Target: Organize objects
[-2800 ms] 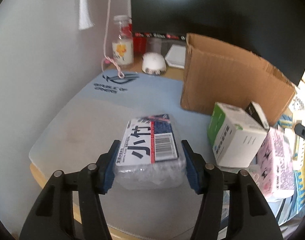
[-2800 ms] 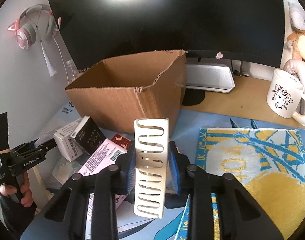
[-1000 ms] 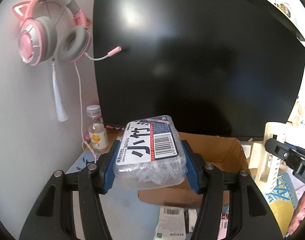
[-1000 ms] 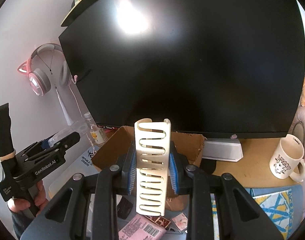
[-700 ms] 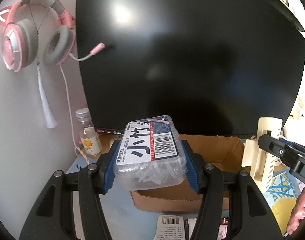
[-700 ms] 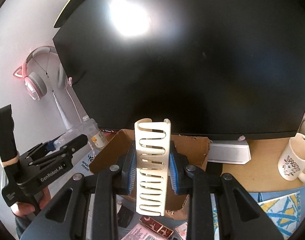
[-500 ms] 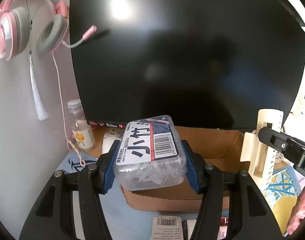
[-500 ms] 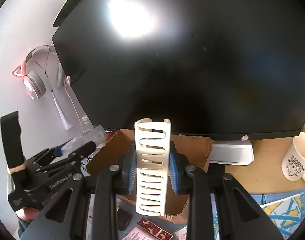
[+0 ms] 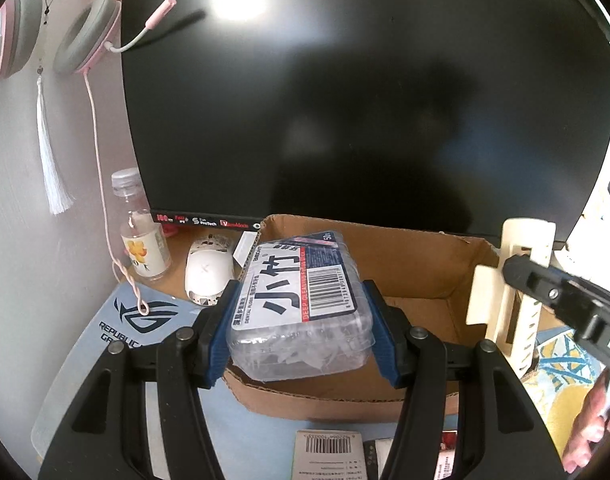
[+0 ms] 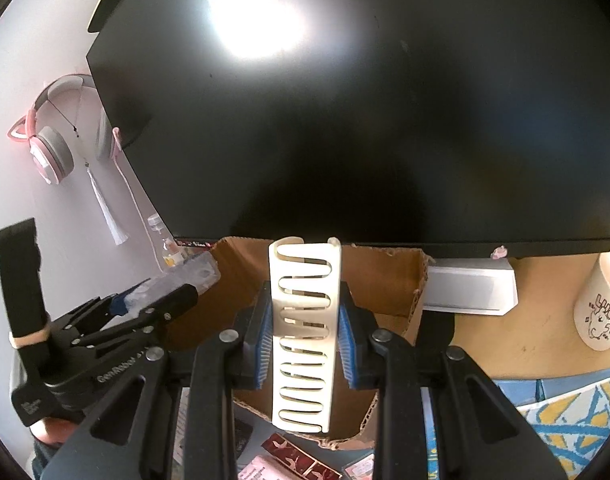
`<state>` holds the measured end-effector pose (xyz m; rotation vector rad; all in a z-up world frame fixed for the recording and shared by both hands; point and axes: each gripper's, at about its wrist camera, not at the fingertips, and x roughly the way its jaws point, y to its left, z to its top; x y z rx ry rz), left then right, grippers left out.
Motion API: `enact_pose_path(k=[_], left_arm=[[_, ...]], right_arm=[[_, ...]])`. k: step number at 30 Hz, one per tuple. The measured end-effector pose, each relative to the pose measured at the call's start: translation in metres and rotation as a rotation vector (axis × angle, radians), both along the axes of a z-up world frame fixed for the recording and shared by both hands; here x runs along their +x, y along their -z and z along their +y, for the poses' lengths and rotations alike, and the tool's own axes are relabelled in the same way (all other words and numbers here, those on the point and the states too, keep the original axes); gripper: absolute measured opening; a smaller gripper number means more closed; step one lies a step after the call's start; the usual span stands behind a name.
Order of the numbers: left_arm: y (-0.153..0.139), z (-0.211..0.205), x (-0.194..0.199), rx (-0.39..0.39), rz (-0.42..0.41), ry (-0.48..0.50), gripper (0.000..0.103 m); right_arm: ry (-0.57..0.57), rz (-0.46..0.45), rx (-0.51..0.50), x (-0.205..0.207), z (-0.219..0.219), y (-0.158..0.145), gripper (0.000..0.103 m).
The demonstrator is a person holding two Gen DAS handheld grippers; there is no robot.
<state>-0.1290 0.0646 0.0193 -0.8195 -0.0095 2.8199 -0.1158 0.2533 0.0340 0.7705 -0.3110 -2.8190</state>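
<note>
Clamping a dental floss box (image 9: 301,304), my left gripper (image 9: 300,334) sees a mouse (image 9: 208,274) at 10 o'clock; my right gripper (image 10: 305,340), pinching a slotted cream rack (image 10: 305,332), shows a mug (image 10: 601,312) at 3 o'clock.

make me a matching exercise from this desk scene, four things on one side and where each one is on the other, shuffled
Things:
1. clear dental floss box
2. cream slotted hair clip
3. pink cat-ear headset
4. white mug

Places:
A. hanging on the wall left of the monitor
B. standing on the wooden desk at the right
C. clamped between the left gripper's fingers, in front of the cardboard box
D. clamped between the right gripper's fingers

Pairs: 1-C, 2-D, 3-A, 4-B
</note>
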Motion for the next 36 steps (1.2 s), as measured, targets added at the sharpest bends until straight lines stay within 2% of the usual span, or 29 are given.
enact_pose_path(k=[9, 14, 21, 29, 36], left_arm=[[0.013, 0.013, -0.007, -0.074, -0.018, 0.0, 0.058], [0.016, 0.017, -0.009, -0.079, -0.034, 0.008, 0.058], [0.026, 0.028, -0.013, -0.166, -0.053, 0.005, 0.058], [0.029, 0.025, -0.021, -0.123, -0.089, 0.008, 0.058], [0.03, 0.021, -0.026, -0.12, -0.078, 0.009, 0.059]], right_arm=[[-0.003, -0.002, -0.028, -0.008, 0.005, 0.01, 0.031], [0.005, -0.029, -0.023, -0.017, 0.003, 0.021, 0.031], [0.002, -0.067, -0.006, -0.024, 0.0, 0.032, 0.031], [0.004, -0.062, 0.024, -0.026, 0.0, 0.032, 0.031], [0.006, -0.063, -0.002, -0.026, 0.007, 0.031, 0.031]])
